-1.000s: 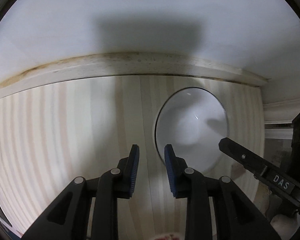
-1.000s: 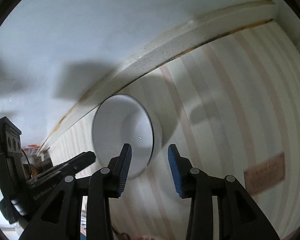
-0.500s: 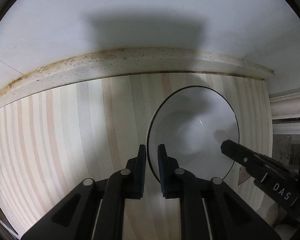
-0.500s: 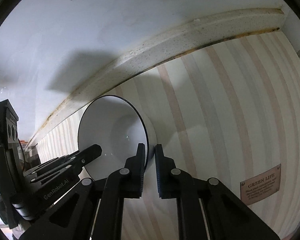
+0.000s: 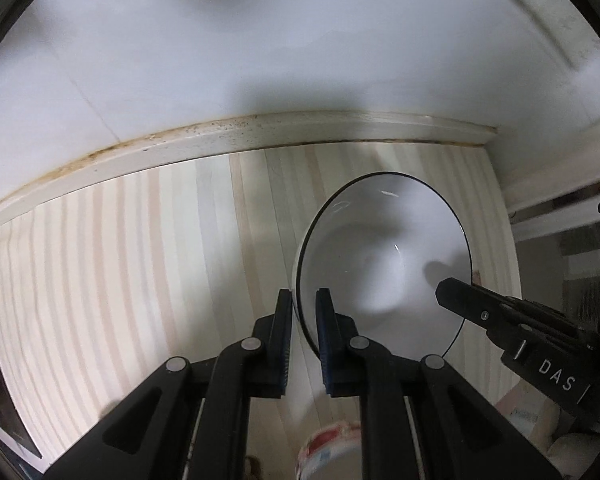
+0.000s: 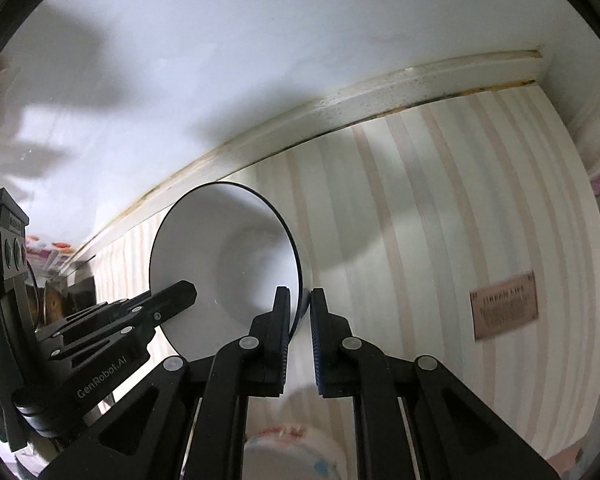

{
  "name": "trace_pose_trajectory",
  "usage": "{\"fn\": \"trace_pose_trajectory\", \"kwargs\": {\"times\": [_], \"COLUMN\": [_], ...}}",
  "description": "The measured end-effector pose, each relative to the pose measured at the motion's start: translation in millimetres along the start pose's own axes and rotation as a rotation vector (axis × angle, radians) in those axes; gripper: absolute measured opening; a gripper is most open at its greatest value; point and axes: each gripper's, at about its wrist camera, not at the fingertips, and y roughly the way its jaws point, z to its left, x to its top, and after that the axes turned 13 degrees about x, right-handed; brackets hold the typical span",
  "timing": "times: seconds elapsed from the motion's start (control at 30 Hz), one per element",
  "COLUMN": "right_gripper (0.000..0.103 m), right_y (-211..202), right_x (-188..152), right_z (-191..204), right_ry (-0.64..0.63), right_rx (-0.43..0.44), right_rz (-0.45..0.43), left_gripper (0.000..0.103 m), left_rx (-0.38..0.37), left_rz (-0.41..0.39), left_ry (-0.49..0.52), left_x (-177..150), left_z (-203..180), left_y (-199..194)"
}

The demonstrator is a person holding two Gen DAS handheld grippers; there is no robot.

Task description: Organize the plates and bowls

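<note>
Both grippers are clamping the same white bowl (image 5: 384, 264) by its rim: the left gripper (image 5: 303, 312) is pinching the bowl's left edge, the right gripper (image 6: 300, 312) the opposite edge, each with jaws narrowed onto the thin wall. The bowl is hanging between them above the striped table (image 5: 120, 264), near the wall, so any carry probably needs both hands travelling together.

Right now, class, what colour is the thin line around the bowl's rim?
Black, on a white bowl; the left wrist view shows it best.
</note>
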Motion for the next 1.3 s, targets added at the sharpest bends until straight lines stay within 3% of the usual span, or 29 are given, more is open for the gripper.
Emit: {"fn": "trace_pose_trajectory", "kwargs": {"times": [0.47,0.73,0.97,1.3], "right_gripper": [0.011,0.012,0.012,0.012], "right_y": [-86,-91,-73,-48], "right_x": [-111,-170,-191,-193], "right_z": [18,7,-14,-32], "right_ry": [-0.015,-0.005,0.024,0.056], "right_rx": [0.011,0.01,0.006,0.001], "right_rz": [-0.035,-0.013,0.029,0.074], "left_gripper": [0.01,0.01,0.01,0.01], "left_rx": [-0.004,0.002,0.015,0.041], "left_rz": [-0.041,-0.028,0.005,0.06], "left_ry": [0.089,0.116,0.127,0.132], "left_x": [-95,-138,-156,-168], "left_z": [-1,-6,-11,-13], "left_y": [-59,-63,-47,-19]}}
